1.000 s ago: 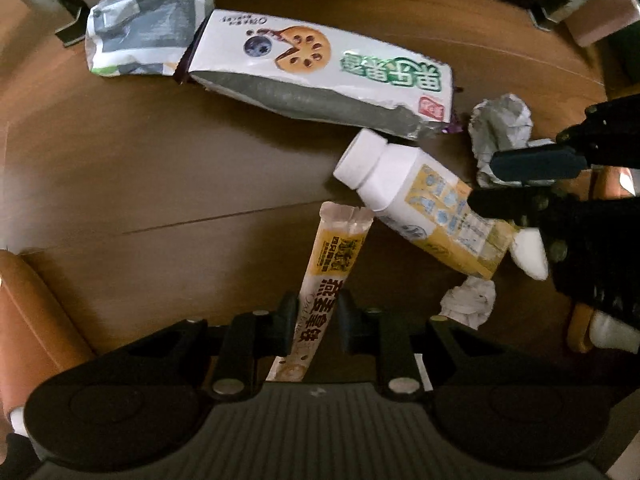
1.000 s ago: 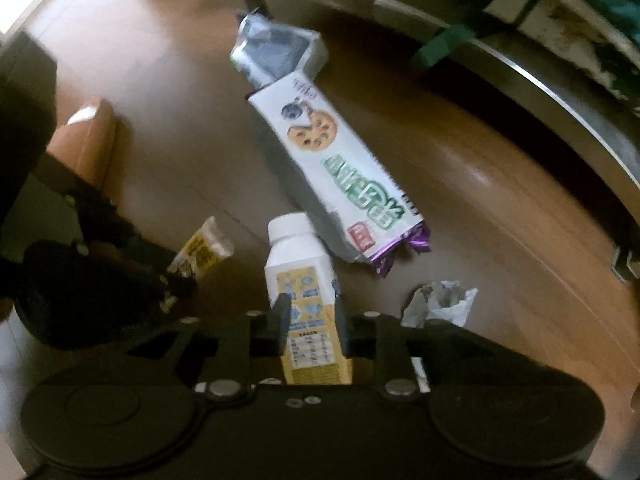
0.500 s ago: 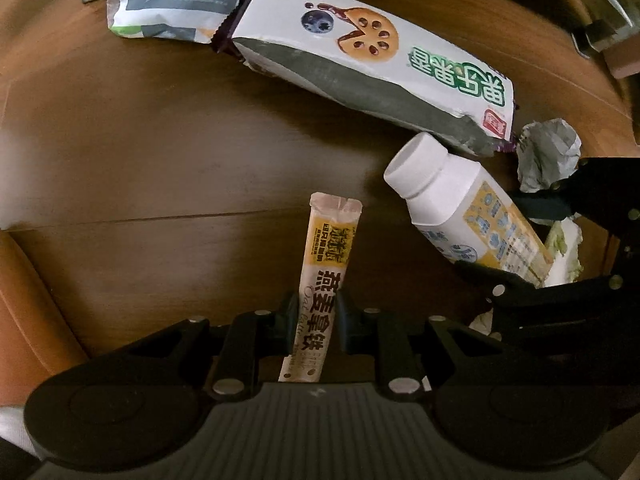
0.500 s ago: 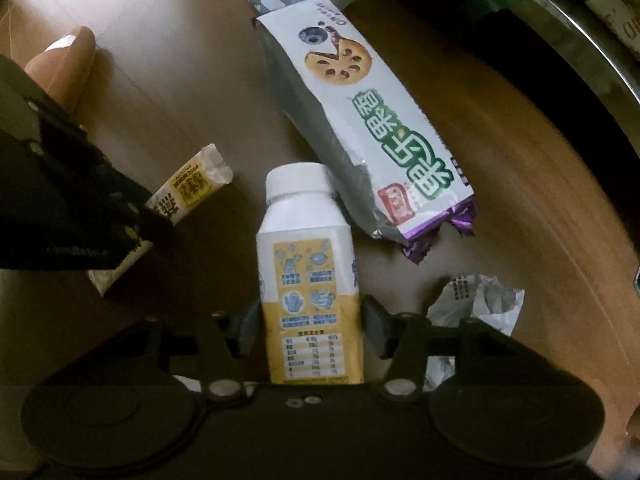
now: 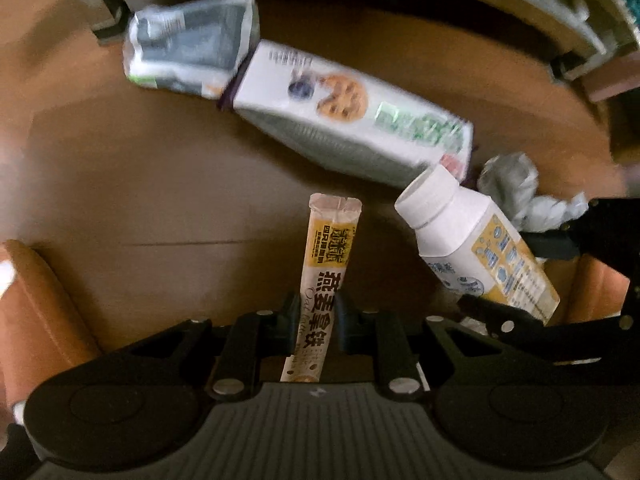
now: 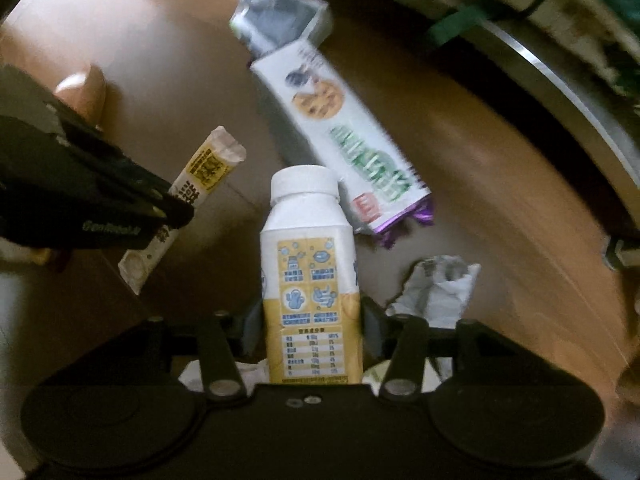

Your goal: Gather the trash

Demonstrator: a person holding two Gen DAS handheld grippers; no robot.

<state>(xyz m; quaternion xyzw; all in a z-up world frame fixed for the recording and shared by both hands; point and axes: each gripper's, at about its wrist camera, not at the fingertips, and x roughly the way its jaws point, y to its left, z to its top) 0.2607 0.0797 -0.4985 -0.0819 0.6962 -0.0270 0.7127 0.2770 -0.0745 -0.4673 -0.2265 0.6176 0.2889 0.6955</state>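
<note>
My left gripper (image 5: pixel 316 316) is squeezed tight on a long thin drink packet (image 5: pixel 326 272). The packet sticks out toward 12 o'clock in my left view, with its torn-looking top end up in the air.

My right gripper (image 6: pixel 312 320) is pinched on a small white and yellow bottle (image 6: pixel 310 276). Its jaws have just been opening wider, and now the bottle sits between them with the pads on its sides. The white cap points to 12 o'clock in my right view. From my left view the bottle is at 3 o'clock, and from my right view the packet is at 9 o'clock.

On the brown floor (image 5: pixel 140 184) more trash lies. A long cookie bag (image 5: pixel 352 112) is at 12 o'clock from the left, and a grey crinkly bag (image 5: pixel 188 44) touches its far end at 11 o'clock. A crumpled paper ball (image 6: pixel 440 288) lies just beside the bottle at 3 o'clock in my right view.
</note>
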